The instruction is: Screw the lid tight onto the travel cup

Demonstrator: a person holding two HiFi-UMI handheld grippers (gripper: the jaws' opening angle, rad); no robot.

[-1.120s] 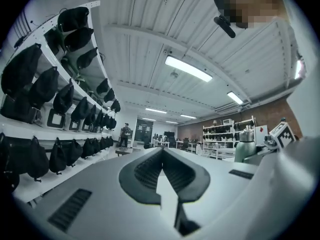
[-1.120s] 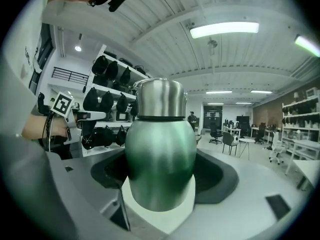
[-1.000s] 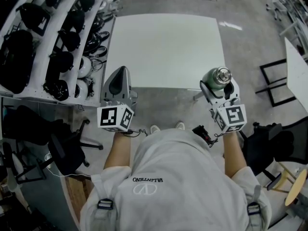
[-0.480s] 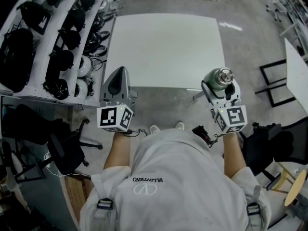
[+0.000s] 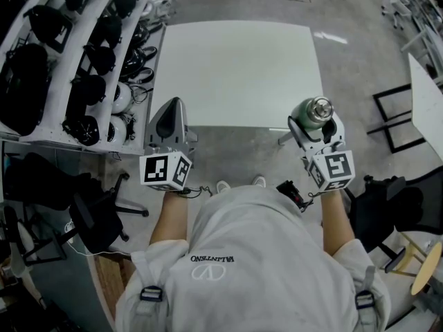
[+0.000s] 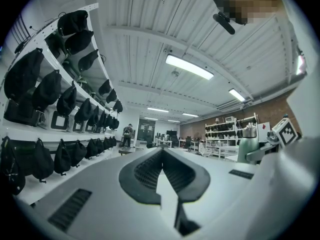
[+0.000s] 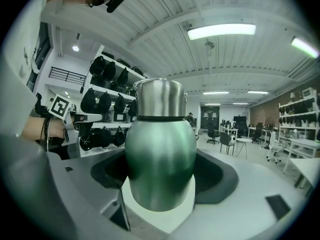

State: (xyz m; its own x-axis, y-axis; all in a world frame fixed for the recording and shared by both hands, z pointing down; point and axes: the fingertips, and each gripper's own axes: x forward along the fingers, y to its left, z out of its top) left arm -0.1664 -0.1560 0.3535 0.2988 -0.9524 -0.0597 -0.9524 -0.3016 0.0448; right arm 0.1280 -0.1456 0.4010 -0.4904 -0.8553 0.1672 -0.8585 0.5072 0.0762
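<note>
A green travel cup [image 7: 160, 154] with a silver steel lid [image 7: 160, 98] on top stands upright in my right gripper [image 7: 160, 184], whose jaws are shut on the cup's body. In the head view the cup [image 5: 309, 111] is held in the air just in front of the white table's near edge, its lid [image 5: 319, 106] facing up at me. My left gripper [image 5: 170, 122] hangs level with it at the table's left corner, jaws shut and empty [image 6: 162, 171]. The cup also shows small at the right of the left gripper view [image 6: 248, 145].
A white table [image 5: 242, 68] lies ahead of both grippers. White shelves with black helmets and bags [image 5: 90, 61] run along the left. Black chairs [image 5: 90, 213] stand by my left leg, another [image 5: 384, 206] at my right. A second table edge [image 5: 426, 95] is at far right.
</note>
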